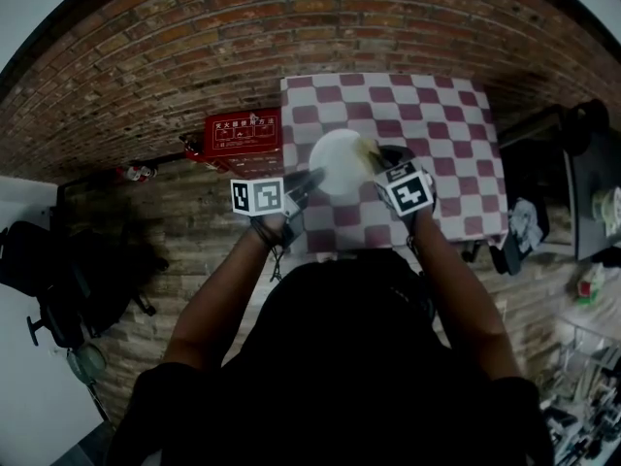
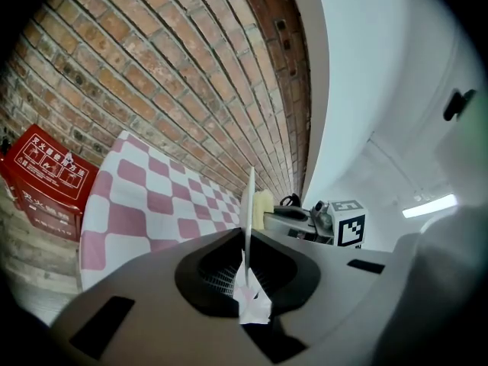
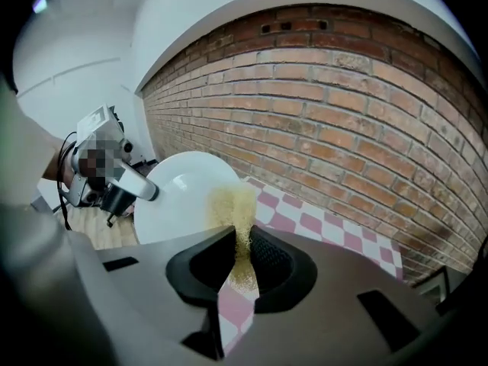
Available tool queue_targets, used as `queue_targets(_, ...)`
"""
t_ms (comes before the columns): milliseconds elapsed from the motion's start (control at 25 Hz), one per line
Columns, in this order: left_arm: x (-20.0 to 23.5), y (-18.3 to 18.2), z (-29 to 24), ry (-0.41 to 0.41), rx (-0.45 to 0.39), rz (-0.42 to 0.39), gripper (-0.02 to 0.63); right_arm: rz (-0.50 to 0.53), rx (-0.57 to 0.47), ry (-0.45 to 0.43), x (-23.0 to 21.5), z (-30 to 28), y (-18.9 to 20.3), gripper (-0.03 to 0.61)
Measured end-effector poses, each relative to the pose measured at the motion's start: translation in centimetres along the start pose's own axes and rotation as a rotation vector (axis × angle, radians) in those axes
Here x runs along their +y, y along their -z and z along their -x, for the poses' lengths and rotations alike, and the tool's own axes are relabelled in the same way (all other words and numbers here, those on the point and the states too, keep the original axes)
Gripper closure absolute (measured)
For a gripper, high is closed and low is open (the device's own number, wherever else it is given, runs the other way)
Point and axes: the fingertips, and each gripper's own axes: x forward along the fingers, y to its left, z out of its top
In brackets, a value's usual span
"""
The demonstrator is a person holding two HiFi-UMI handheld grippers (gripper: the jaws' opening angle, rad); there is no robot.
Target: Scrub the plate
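Plate point(image 1: 340, 161), white, stands on edge above the checked table's point(image 1: 441, 129) near-left part, its rim clamped in the closed left hand-held gripper point(image 2: 245, 269). The right hand-held gripper point(image 3: 242, 254) grips a yellow scouring pad point(image 3: 231, 207) lying against the plate's face.

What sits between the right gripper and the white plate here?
A yellowish scouring pad, pinched in the right gripper's shut jaws, its free end against the round white plate; the right gripper view shows it.
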Motion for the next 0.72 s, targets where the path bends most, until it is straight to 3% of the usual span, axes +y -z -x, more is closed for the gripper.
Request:
queue_targets(280, -0.9, 0.9, -0.9, 0.005, 0.056, -0.053, 0.591, 0.029, -0.050, -0.008, 1.4, 0.6, -3.0, 0.526)
queue_targets(720, -1.3, -0.3, -0.9, 0.009, 0.041, -0.067, 0.592, 0.050, -0.068, -0.089, 5.6, 0.5, -4.2, 0.526)
